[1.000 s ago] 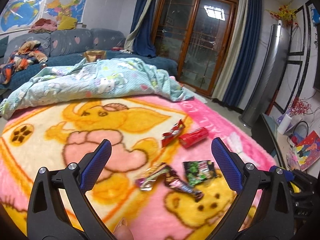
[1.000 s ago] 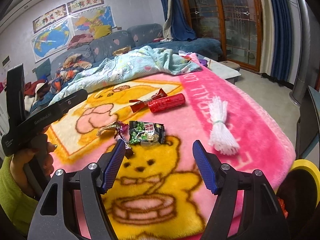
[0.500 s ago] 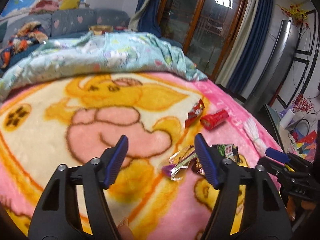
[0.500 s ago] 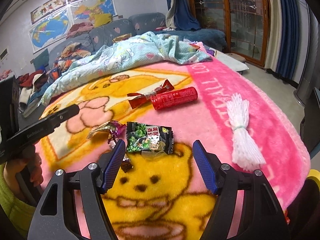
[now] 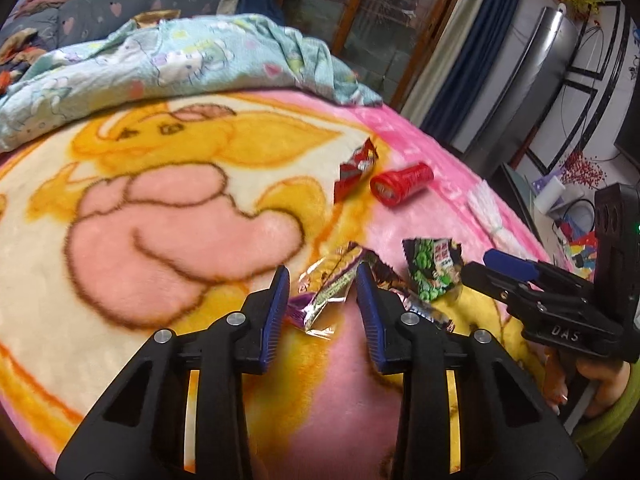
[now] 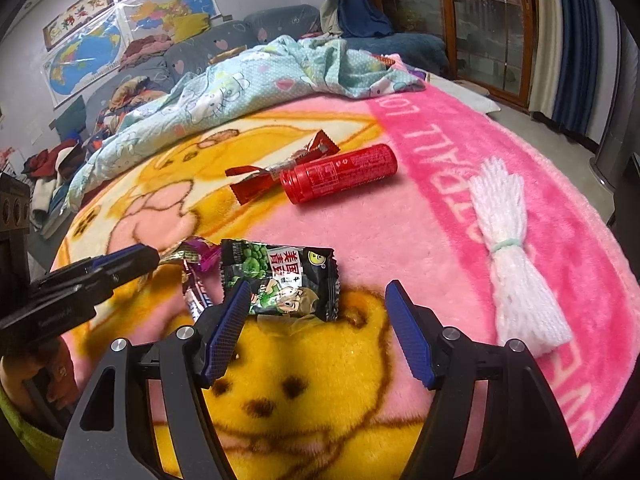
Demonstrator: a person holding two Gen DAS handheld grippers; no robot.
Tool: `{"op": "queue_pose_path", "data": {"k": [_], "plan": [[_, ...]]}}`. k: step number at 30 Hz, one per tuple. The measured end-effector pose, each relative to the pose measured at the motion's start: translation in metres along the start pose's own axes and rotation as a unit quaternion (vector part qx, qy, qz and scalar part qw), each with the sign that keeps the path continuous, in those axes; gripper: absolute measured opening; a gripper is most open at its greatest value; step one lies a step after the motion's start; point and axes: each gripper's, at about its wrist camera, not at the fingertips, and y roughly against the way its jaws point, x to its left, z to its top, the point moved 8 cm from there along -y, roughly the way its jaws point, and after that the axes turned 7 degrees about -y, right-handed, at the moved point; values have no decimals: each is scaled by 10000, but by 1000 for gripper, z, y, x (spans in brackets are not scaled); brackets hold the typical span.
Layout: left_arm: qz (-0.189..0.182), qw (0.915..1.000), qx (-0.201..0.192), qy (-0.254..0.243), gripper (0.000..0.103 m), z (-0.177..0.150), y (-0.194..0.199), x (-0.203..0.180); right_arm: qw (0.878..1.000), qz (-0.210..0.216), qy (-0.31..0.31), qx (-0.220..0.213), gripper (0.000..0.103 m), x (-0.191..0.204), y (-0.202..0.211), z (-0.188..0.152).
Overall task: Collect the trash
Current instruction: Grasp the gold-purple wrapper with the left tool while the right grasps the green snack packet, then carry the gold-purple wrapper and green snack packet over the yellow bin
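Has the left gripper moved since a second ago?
Yes. The left gripper has dropped toward the pink blanket, its jaws closing around the purple wrapper.

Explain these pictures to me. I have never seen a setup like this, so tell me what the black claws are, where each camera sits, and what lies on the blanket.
No robot here: a person holds one hand-squeezed claw in each hand, with a camera on each looking along its fingers. The left gripper has just been closing around a purple and gold wrapper, not yet clearly pinched. The right gripper stands open at a green pea snack packet. Farther off on the pink cartoon blanket lie a red wrapper, a red tube and a white yarn bundle.
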Motion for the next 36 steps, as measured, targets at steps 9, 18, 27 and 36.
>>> {"op": "queue_pose_path", "data": {"k": [9,18,27,36], "plan": [[-97,9996,245,77,28,-8,-10,1,9997,110,-89,208,58,3,-23,-4],[-51,9991,414,-4,24,-12,-16,-2,9992,333,-100,218,17,6,-15,-11],[-62,9989,356,300,6,-12,-13,9,9978,521,-388,154,8,1,2,-21],[-95,9997,-91,181,5,1,10,-6,9982,368,-436,-177,8,-14,32,-22]]}}
